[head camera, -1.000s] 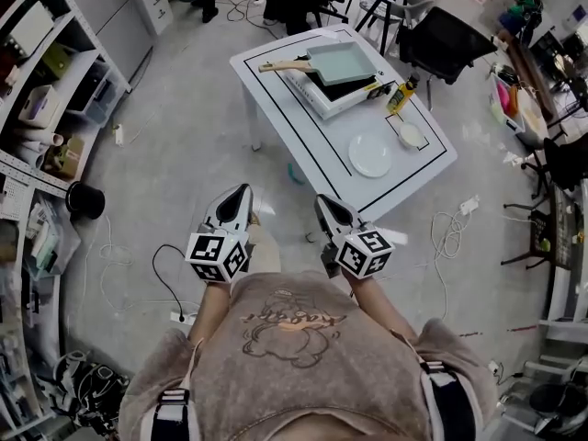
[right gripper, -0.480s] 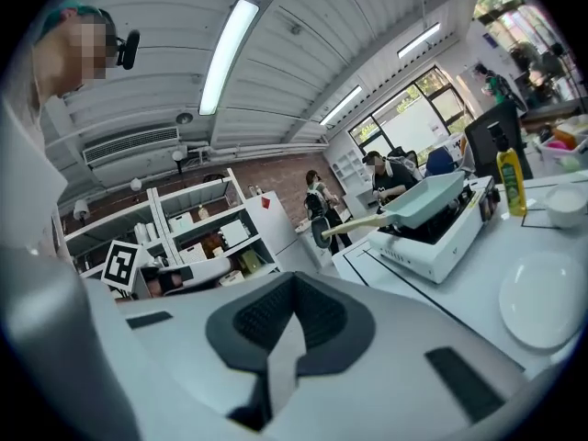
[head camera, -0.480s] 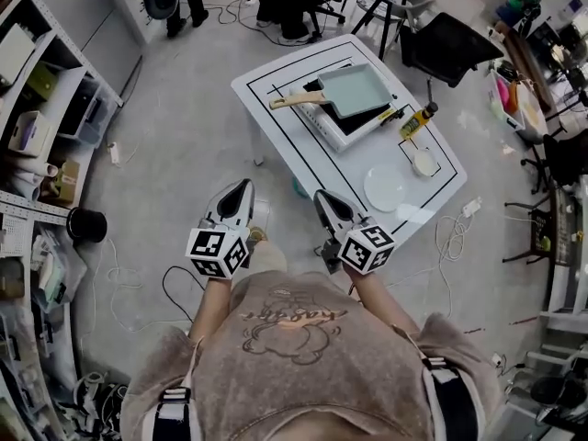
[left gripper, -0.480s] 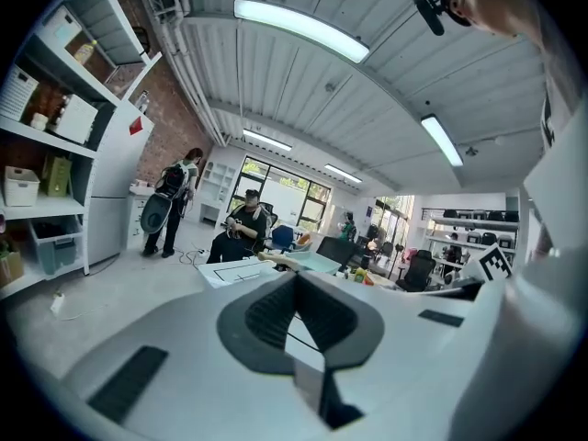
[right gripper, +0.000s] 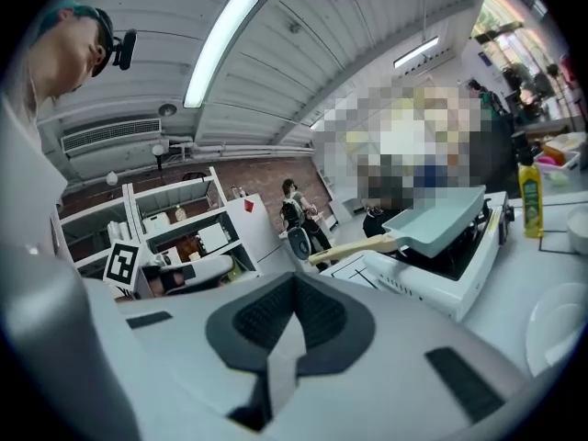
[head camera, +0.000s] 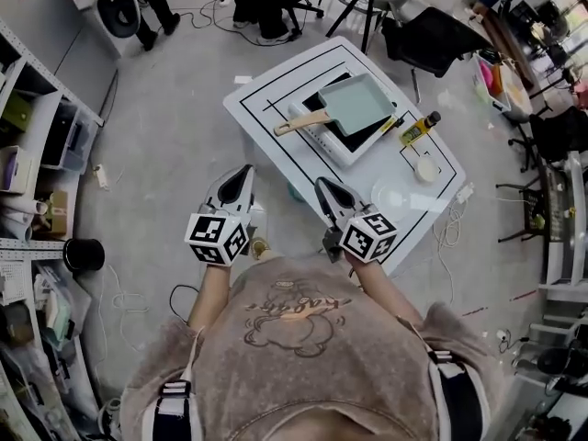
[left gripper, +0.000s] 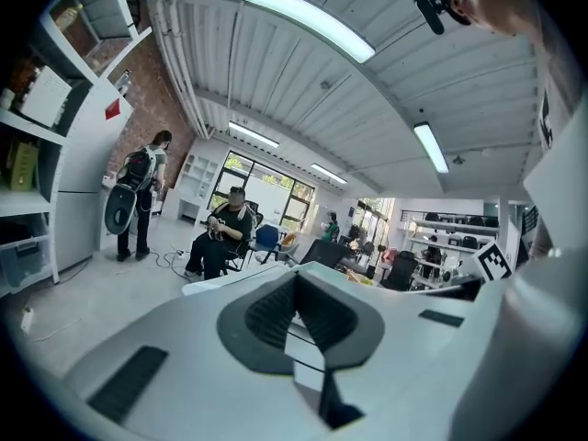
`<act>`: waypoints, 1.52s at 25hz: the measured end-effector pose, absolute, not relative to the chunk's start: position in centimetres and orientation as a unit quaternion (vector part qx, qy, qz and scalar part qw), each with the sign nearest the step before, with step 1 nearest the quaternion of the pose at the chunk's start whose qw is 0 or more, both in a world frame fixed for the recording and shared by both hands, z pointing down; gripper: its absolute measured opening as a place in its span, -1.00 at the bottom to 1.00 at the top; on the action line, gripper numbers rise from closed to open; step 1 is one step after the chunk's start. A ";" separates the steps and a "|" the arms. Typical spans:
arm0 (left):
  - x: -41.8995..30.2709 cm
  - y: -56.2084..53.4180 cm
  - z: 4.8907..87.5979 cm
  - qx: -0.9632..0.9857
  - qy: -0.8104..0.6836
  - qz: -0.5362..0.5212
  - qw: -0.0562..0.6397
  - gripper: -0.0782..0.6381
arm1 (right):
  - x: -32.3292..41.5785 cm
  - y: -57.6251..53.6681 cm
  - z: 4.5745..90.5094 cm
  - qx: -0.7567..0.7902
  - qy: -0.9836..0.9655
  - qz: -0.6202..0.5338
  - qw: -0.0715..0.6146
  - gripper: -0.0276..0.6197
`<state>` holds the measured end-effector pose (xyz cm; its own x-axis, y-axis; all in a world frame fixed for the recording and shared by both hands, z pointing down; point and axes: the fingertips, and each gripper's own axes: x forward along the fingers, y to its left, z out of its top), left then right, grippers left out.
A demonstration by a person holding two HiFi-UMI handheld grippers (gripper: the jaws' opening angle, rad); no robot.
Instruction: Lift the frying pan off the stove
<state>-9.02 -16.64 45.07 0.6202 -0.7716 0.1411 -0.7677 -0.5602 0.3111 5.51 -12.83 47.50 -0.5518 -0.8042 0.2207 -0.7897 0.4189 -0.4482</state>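
Two closed, empty: your left gripper (head camera: 241, 175) and right gripper (head camera: 323, 187), well short of the desk (head camera: 260, 81). The frying pan (head camera: 356, 102) sits on the stove (head camera: 338, 150). Judged rigid, pan-end heavy; grip its wooden handle (head camera: 303, 122).

- Fuzzy beige-brown sweatshirt (head camera: 303, 356), with a cartoon bear outline and some curly lettering on the chest. The sleeves stop above the forearms.
- Black shoulder straps (head camera: 172, 410) with white bands, one on each side.
- Light grey tapered left gripper (head camera: 244, 171) and its matching right gripper (head camera: 322, 186). Both are smooth plastic shells with black ribbed pads running to a point.
- White marker cube (head camera: 218, 239) with black square patterns on the back of the left one, and a twin cube (head camera: 368, 237) on the right.
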 end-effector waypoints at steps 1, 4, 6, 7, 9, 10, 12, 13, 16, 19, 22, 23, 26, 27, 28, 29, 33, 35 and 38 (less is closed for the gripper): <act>-9.1 -17.2 45.1 0.884 -0.434 -0.005 0.175 -0.77 | 5.3 -13.4 47.4 -0.475 0.842 -0.257 0.014 -0.92; -9.0 -18.4 44.9 0.887 -0.427 -0.004 0.177 -0.77 | 5.2 -14.5 47.2 -0.478 0.839 -0.258 0.020 -0.92; -8.8 -19.2 44.8 0.889 -0.423 -0.002 0.175 -0.77 | 5.2 -15.2 47.1 -0.480 0.838 -0.259 0.025 -0.92; -8.7 -19.6 44.8 0.890 -0.422 -0.002 0.174 -0.77 | 5.4 -15.7 47.1 -0.481 0.837 -0.260 0.027 -0.92; -8.4 -20.1 44.6 0.891 -0.421 -0.001 0.173 -0.77 | 5.8 -16.4 47.1 -0.482 0.834 -0.265 0.034 -0.92; -8.2 -20.3 44.6 0.891 -0.420 0.000 0.173 -0.77 | 6.0 -16.7 47.1 -0.483 0.833 -0.268 0.038 -0.92; -8.0 -20.6 44.5 0.890 -0.421 0.003 0.174 -0.77 | 6.3 -17.4 47.1 -0.481 0.833 -0.271 0.044 -0.92; -7.9 -20.8 44.5 0.890 -0.422 0.004 0.174 -0.77 | 6.3 -17.7 47.1 -0.480 0.833 -0.271 0.046 -0.92; -7.7 -21.1 44.4 0.887 -0.428 0.003 0.174 -0.77 | 6.5 -18.3 47.1 -0.475 0.836 -0.270 0.047 -0.92; -7.4 -21.8 44.3 0.885 -0.433 0.002 0.172 -0.77 | 6.9 -19.2 46.9 -0.477 0.836 -0.266 0.050 -0.92; -7.0 -22.0 44.6 0.885 -0.433 0.005 0.173 -0.77 | 7.5 -19.6 47.0 -0.483 0.832 -0.267 0.055 -0.92; -6.8 -22.1 44.7 0.885 -0.433 0.006 0.173 -0.77 | 7.7 -19.8 47.1 -0.484 0.831 -0.269 0.057 -0.92; -6.4 -22.3 44.7 0.885 -0.433 0.007 0.171 -0.77 | 8.1 -20.3 47.2 -0.478 0.831 -0.277 0.062 -0.67; -6.4 -22.3 44.8 0.885 -0.434 0.007 0.171 -0.77 | 8.2 -20.5 47.4 -0.477 0.831 -0.281 0.062 -0.63; -6.4 -22.4 44.9 0.884 -0.435 0.008 0.172 -0.77 | 8.2 -20.6 47.6 -0.474 0.831 -0.284 0.061 -0.59; -6.4 -22.4 44.9 0.883 -0.436 0.008 0.173 -0.77 | 8.1 -20.7 47.8 -0.471 0.832 -0.289 0.059 -0.53; -6.2 -22.7 44.9 0.882 -0.438 0.010 0.172 -0.77 | 7.5 -21.1 48.0 -0.446 0.840 -0.304 0.061 -0.23; -6.1 -22.9 44.8 0.882 -0.440 0.010 0.171 -0.77 | 7.3 -21.5 48.3 -0.440 0.839 -0.314 0.064 -0.06; -6.1 -23.1 44.9 0.880 -0.443 0.011 0.171 -0.77 | 7.2 -22.3 48.8 -0.436 0.830 -0.338 0.081 0.26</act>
<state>-6.14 -23.10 44.90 0.6080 -0.7755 0.1701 -0.7828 -0.5500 0.2911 7.23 -22.25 48.83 -0.6067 -0.7787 0.1599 -0.6687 0.3912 -0.6323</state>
